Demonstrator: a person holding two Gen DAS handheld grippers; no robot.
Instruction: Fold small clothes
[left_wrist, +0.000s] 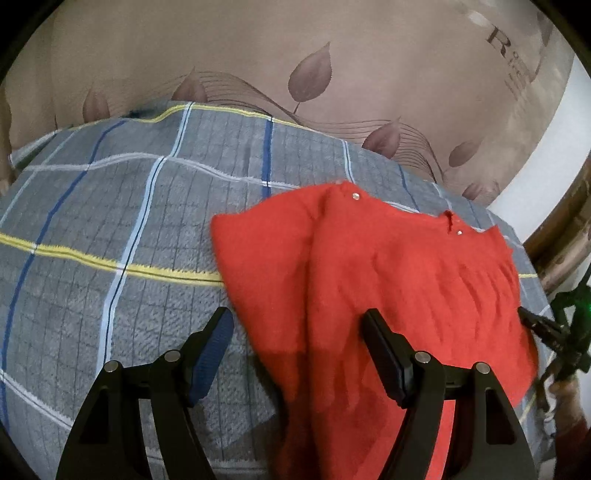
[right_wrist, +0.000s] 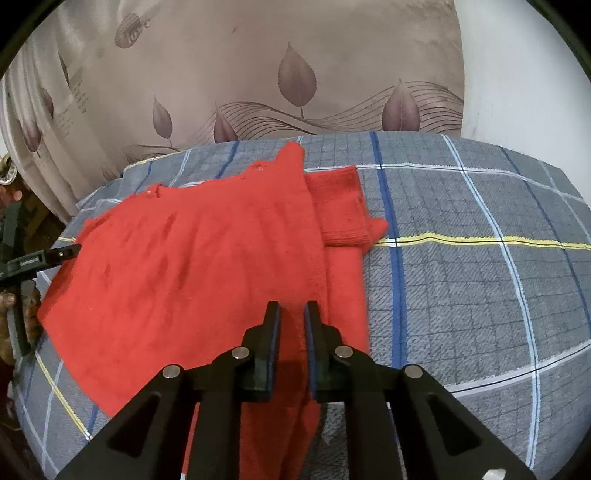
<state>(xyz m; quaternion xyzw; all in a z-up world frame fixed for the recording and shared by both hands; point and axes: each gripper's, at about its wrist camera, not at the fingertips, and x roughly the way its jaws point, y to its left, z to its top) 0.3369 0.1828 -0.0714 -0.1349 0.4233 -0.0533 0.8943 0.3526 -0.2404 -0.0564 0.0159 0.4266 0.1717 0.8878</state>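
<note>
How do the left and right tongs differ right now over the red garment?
The left tongs stand wide open; the right tongs are nearly closed, with a narrow gap. The left tongs straddle the edge of the red garment, one finger over the plaid blanket; the right tongs sit wholly over red fabric. Both point down at the garment.

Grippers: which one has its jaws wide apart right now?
The left gripper: its fingers stand wide apart over the sweater. The right gripper has its fingers nearly together, with sweater between them.
</note>
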